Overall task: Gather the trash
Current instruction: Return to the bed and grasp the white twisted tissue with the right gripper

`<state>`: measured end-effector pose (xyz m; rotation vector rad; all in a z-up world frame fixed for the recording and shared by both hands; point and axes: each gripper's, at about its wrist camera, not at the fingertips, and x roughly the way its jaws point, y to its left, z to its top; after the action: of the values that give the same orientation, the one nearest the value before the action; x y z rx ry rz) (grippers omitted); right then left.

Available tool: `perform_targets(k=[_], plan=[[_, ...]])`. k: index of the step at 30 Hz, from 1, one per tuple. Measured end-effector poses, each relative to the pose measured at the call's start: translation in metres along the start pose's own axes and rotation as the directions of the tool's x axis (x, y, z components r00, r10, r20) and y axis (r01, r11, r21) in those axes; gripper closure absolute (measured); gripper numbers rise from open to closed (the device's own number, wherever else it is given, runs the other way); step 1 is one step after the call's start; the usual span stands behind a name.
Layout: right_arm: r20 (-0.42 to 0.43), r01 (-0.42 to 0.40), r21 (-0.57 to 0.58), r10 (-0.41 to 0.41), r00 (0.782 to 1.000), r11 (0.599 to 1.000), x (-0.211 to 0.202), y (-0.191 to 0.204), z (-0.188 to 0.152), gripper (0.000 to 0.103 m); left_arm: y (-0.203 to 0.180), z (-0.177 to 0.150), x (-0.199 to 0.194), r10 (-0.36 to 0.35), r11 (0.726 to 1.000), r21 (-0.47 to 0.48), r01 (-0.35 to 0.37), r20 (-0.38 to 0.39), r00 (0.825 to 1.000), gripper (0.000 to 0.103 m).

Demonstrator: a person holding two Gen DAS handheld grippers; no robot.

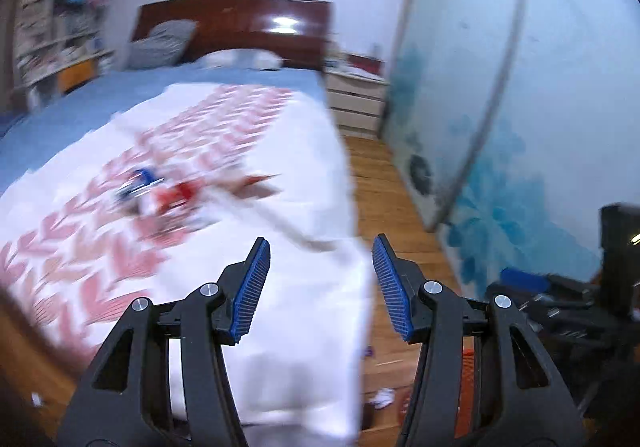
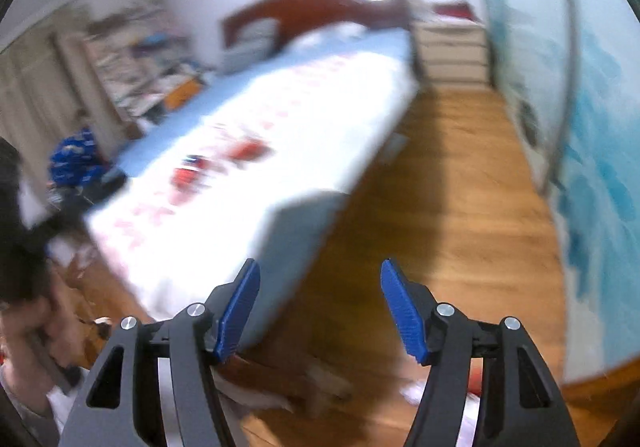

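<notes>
Both tools (image 1: 320, 287) (image 2: 320, 307) agape above bed (image 1: 256, 135)

1. Matt black plastic on the left gripper (image 1: 320, 287), with ribbed blue pads (image 1: 251, 295) and bright metal pins.
2. Same matt black plastic, ribbed blue pads (image 2: 237, 313) and metal pins on the right gripper (image 2: 320, 311).
3. Soft cloth over the bed (image 1: 248, 151): white with pink chevrons, plain blue toward the head edge.
4. Glossy dark red wood on the headboard (image 1: 240, 27) (a lamp glare on it).
5. Smooth, slightly shiny wooden floor (image 2: 440, 199).
6. Crumpled white paper (image 1: 382, 397) on the floor; blurred red and blue wrappers (image 1: 160, 191) (material unclear) mid-bed.
</notes>
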<state>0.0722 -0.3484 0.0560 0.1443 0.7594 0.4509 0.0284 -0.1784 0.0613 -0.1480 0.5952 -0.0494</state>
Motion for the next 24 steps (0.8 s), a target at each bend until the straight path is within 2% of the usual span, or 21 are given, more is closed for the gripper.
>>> perform_targets(k=[4, 8, 12, 15, 18, 19, 20, 22, 24], plan=[[0.014, -0.069, -0.020, 0.069, 0.998, 0.997, 0.034, 0.065, 0.014, 0.040, 0.057, -0.030, -0.003, 0.064, 0.996, -0.059, -0.064, 0.000, 0.998, 0.049], [0.006, -0.085, -0.096, 0.086, 0.996, 0.992, 0.062, 0.120, 0.013, 0.040, 0.091, -0.032, 0.004, 0.051, 0.982, -0.181, -0.054, -0.018, 0.999, 0.049], [-0.024, -0.086, -0.136, 0.084, 0.996, 0.987, 0.110, 0.151, 0.022, 0.040, 0.110, -0.033, 0.003, 0.057, 0.978, -0.198, -0.060, -0.019, 0.998, 0.049], [-0.050, -0.062, -0.171, 0.055, 0.997, 0.983, 0.162, 0.156, 0.034, 0.040, 0.119, -0.034, 0.006, 0.068, 0.980, -0.184, -0.074, -0.035, 0.997, 0.049], [-0.080, 0.010, -0.283, -0.034, 0.996, 0.959, 0.223, 0.175, 0.049, 0.040, 0.134, -0.034, 0.002, 0.068, 0.972, -0.223, -0.074, -0.035, 0.997, 0.049], [-0.092, 0.004, -0.301, -0.033, 0.995, 0.954, 0.242, 0.180, 0.052, 0.040, 0.139, -0.034, 0.001, 0.070, 0.967, -0.244, -0.076, -0.035, 0.997, 0.049], [-0.124, -0.008, -0.301, -0.031, 0.992, 0.953, 0.264, 0.183, 0.056, 0.042, 0.144, -0.035, -0.001, 0.068, 0.963, -0.258, -0.074, -0.033, 0.997, 0.049], [-0.174, 0.026, -0.295, -0.080, 0.981, 0.955, 0.300, 0.185, 0.064, 0.043, 0.151, -0.034, -0.003, 0.077, 0.960, -0.268, -0.082, -0.029, 0.997, 0.049], [-0.195, 0.036, -0.286, -0.095, 0.976, 0.958, 0.319, 0.186, 0.069, 0.044, 0.157, -0.034, -0.003, 0.087, 0.957, -0.277, -0.091, -0.026, 0.996, 0.049]])
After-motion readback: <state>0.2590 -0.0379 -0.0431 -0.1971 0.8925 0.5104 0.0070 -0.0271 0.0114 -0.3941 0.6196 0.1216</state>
